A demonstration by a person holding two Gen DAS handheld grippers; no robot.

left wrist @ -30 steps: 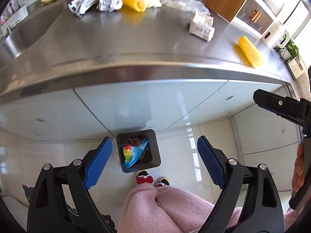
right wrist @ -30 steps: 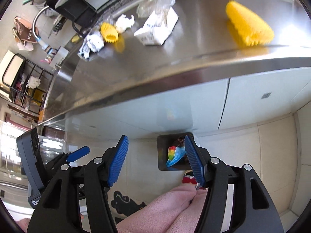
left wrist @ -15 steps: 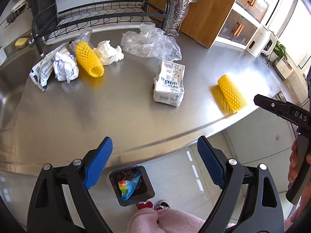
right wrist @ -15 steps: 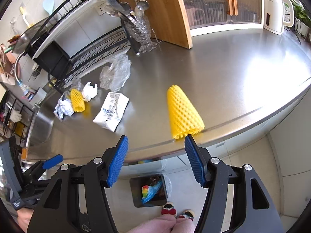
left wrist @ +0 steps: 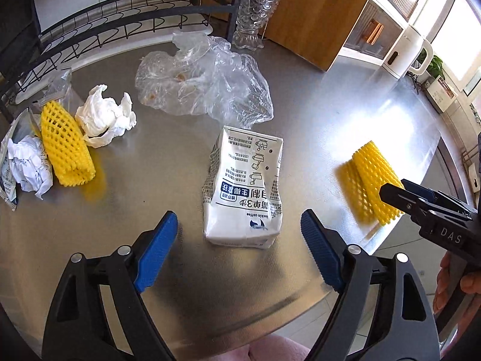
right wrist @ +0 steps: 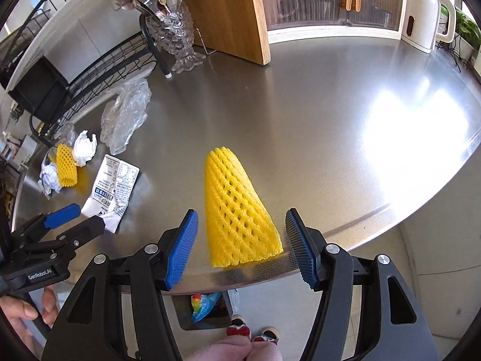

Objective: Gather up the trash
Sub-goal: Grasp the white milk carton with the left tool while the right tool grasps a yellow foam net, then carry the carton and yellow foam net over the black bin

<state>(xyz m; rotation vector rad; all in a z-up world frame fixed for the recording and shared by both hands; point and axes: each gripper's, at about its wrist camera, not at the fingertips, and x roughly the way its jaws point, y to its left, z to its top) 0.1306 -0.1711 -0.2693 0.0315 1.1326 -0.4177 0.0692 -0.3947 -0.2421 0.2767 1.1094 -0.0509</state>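
Both grippers have moved up over the counter [left wrist: 345, 114]. The left gripper [left wrist: 239, 240] gapes wide before the bag [left wrist: 243, 192]. The right gripper [right wrist: 242, 248] gapes around the net [right wrist: 237, 210].

— What sort of place is this?

— A home kitchen. The steel counter [right wrist: 315, 114] runs to a black dish rack [left wrist: 99, 30], and a glass holder [right wrist: 174, 36] full of spoons stands beside a wooden cutting board [right wrist: 228, 9].

— Anything else that says home and not a restaurant?

— A white kettle [right wrist: 424, 9] against the back, a ribbed-glass cabinet [right wrist: 324, 0] with orange handles and cups behind it, a potted plant [right wrist: 466, 27] by the window. Below the counter edge, a tiled floor with a small bin [right wrist: 204, 310], and somebody's slippers [right wrist: 252, 331] and pink fleece trousers [right wrist: 234, 349].
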